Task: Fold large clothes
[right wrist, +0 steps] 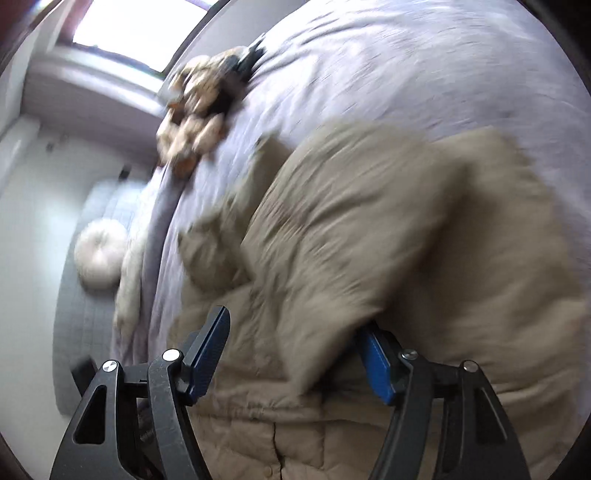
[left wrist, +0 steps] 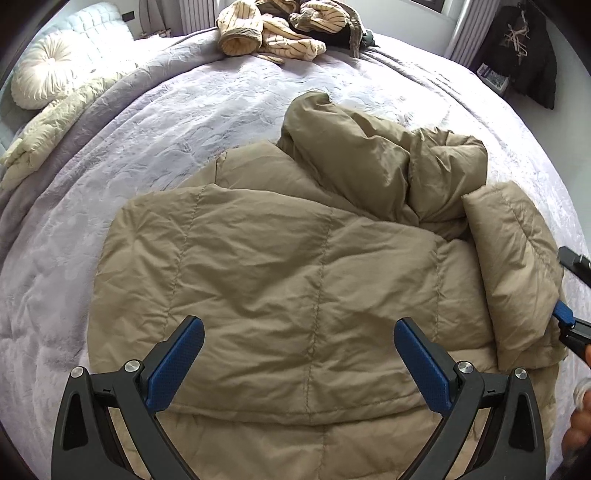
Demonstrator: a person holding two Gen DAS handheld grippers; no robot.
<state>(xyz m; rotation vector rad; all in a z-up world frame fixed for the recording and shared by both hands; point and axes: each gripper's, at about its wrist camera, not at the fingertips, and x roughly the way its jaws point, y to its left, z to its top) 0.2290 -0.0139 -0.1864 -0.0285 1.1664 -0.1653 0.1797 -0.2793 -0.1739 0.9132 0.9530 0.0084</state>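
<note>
One tan puffer jacket [left wrist: 295, 266] lies partly folded on the bed [left wrist: 184, 122]; one striped garment pile [left wrist: 273, 33] sits far off. Two grippers tilt downward: left gripper [left wrist: 299, 339] wide open, empty; right gripper [right wrist: 295, 343] open, jacket fold loose between its jaws.

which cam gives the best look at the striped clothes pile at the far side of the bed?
Left wrist. The striped clothes pile is sharp there, lying on the bed beyond the tan puffer jacket. In the right wrist view it is a motion-blurred lump, its stripes unreadable.
</note>
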